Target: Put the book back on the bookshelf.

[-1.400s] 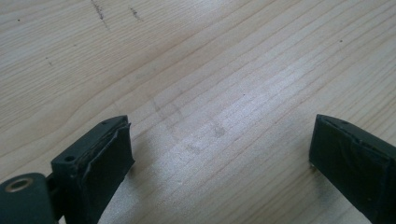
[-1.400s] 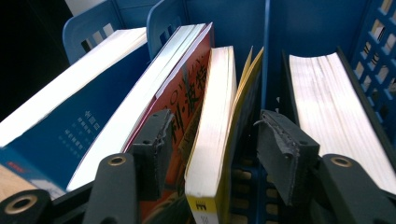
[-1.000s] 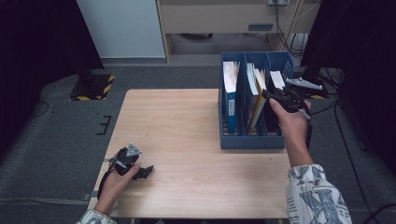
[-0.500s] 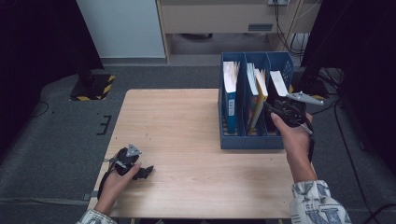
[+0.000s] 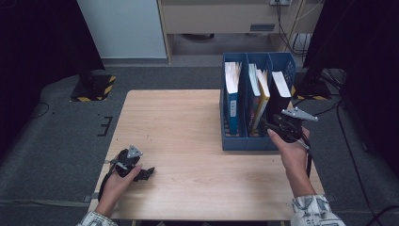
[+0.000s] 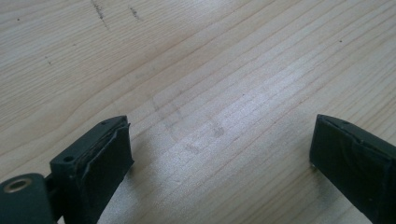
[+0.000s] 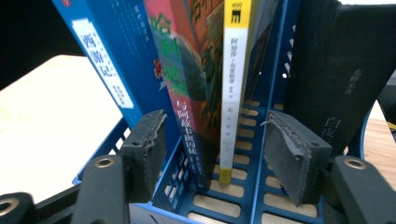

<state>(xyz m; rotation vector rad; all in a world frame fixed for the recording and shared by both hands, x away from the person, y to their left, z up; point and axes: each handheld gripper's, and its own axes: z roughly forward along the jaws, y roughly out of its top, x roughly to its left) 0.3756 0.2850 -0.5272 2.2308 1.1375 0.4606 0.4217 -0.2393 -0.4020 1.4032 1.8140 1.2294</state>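
A blue three-slot file rack (image 5: 235,141) stands on the right half of the wooden table (image 5: 188,122). A blue book (image 5: 232,101) fills its left slot. The middle slot holds a colourful book (image 7: 187,70) and a white-spined book (image 7: 233,84). A black book (image 7: 336,79) stands in the right slot. My right gripper (image 5: 269,126) hovers at the rack's near face. Its jaws have just been opening and now straddle the two middle books (image 7: 215,121) without pressing them. My left gripper (image 5: 147,172) rests open on the table's near left, with bare wood between its jaws (image 6: 219,135).
The rack's low front wall (image 7: 154,212) lies just under my right jaws. Dark floor surrounds the table. A pale cabinet (image 5: 124,28) stands beyond the far edge, and cables (image 5: 339,136) trail at the right.
My right hand has come down and back from the top of the rack's right slot to its near face, and its jaws stand wider. The left hand has stayed put.
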